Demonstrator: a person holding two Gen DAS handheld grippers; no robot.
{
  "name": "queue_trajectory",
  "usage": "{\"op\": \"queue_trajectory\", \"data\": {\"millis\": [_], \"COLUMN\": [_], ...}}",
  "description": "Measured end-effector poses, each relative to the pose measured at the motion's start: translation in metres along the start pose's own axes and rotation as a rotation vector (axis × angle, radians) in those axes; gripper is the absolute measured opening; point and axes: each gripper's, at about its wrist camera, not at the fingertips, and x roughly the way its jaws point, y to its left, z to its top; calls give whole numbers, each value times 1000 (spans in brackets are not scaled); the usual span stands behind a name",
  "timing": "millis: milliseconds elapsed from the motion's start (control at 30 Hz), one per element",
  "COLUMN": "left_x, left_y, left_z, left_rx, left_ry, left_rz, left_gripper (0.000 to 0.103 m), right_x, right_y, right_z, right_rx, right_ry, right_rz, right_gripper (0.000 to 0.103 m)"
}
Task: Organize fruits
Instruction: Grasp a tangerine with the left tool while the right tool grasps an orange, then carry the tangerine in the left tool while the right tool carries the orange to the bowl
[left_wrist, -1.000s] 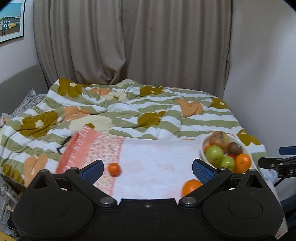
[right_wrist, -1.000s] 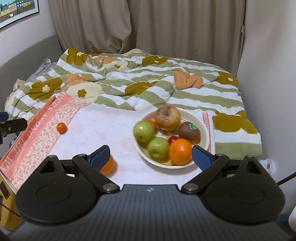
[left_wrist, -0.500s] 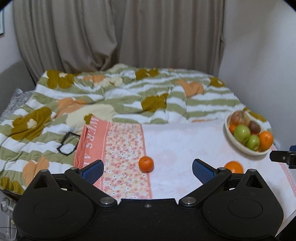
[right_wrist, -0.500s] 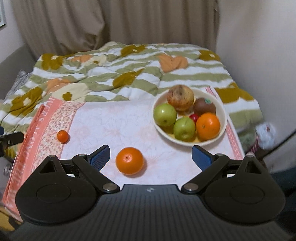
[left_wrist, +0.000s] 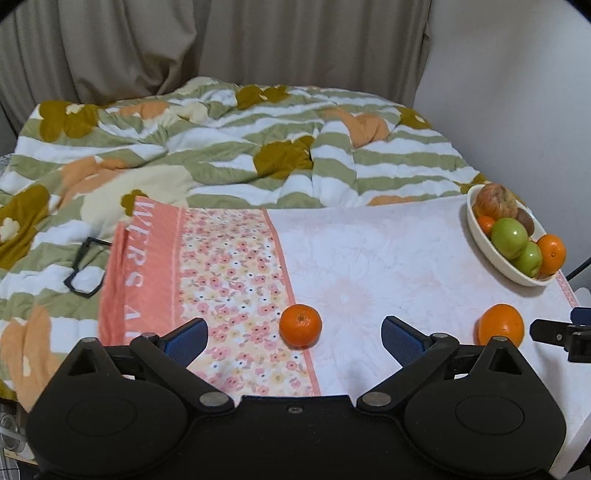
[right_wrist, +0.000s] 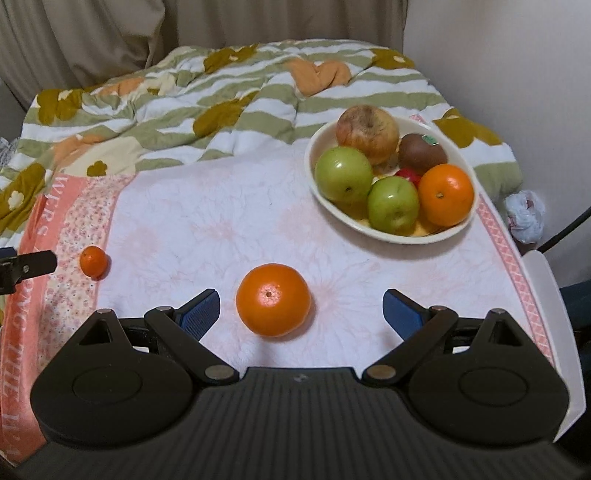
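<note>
Hovering above the pale pink floral towel (right_wrist: 229, 221) spread over the bed, both grippers point down at loose fruit. The left gripper (left_wrist: 293, 334) has nothing between its blue pads; its jaws stand wide but are closing slightly, with the small round orange mandarin (left_wrist: 300, 325) just ahead of the gap, sitting on the edge of the towel's flowered border. The right gripper (right_wrist: 301, 308) is spread wide and empty too, and the larger glossy orange (right_wrist: 272, 305) lies just in front of its jaws, left of centre. The cream oval ceramic bowl (right_wrist: 391, 236), already heaped with two green apples, a mottled red apple, a brown kiwi and another orange, sits near the towel's right edge, well apart from both loose fruits.

The risks look plain. Round fruit on soft bedding can roll if a pad nudges it before the jaws close, and the off-centre orange invites exactly that. The bowl is crowded, so a fruit dropped on the pile may tumble out. A pair of black-framed glasses (left_wrist: 85, 267) lies on the striped quilt (left_wrist: 221, 155) left of the towel, clear of the fruit.
</note>
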Motion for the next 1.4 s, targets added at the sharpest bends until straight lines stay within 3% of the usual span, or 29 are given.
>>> {"op": "queue_trajectory", "data": {"millis": [167, 433, 533, 600, 700, 833, 1033, 1100, 1400], "left_x": [27, 64, 70, 73, 74, 74, 68, 64, 36], "left_y": [-4, -10, -10, -8, -8, -6, 1, 3, -2], "left_z": [2, -1, -2, -2, -1, 0, -4, -6, -9], "left_rx": [3, 39, 33, 24, 29, 22, 13, -1, 2], "left_ry": [34, 91, 99, 104, 102, 106, 113, 110, 58], "left_rz": [2, 23, 28, 25, 27, 27, 47, 46, 31], "left_gripper": [88, 61, 58, 46, 40, 40, 40, 40, 40], "right_x": [29, 59, 64, 67, 69, 70, 71, 71, 55], "right_y": [7, 9, 11, 11, 11, 13, 15, 16, 23], "right_z": [-1, -5, -4, -3, -3, -3, -4, -4, -6], "right_rx": [-3, 10, -3, -3, -5, -19, -18, -20, -23], "right_ry": [44, 81, 88, 92, 98, 99, 114, 115, 94], "right_rz": [18, 28, 26, 28, 29, 22, 22, 29, 50], "right_gripper": [103, 103, 103, 103, 103, 100, 85, 76, 75]}}
